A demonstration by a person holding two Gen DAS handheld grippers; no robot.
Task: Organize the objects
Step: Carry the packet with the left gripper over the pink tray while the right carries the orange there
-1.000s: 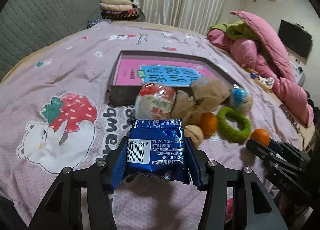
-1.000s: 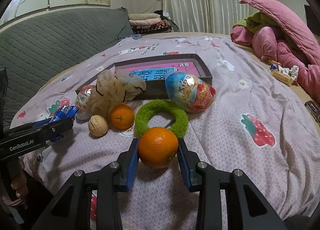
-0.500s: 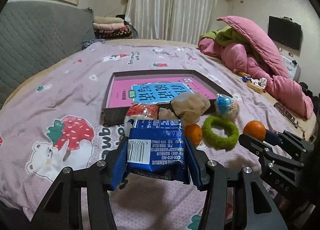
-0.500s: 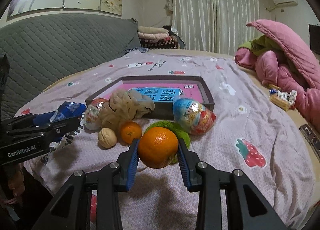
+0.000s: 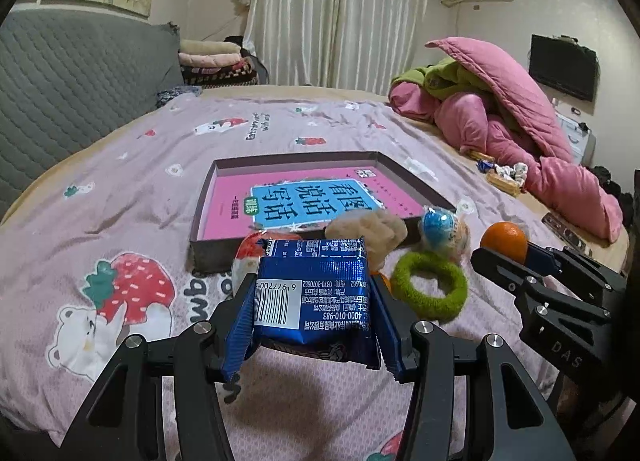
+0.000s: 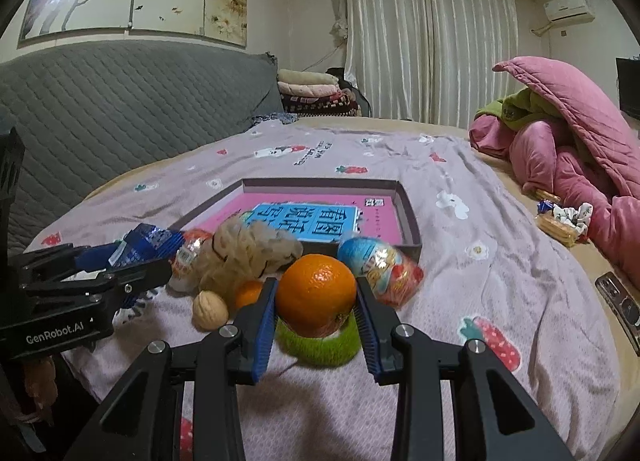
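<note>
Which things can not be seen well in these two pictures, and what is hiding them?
- Small orange: right wrist view, mostly behind the right gripper finger; nearly gone behind the blue packet in the left view.
- Green ring: right view, partly covered by the held orange.
- Red snack bag: left view, partly behind the packet.
- Walnut: absent from the left view.
</note>
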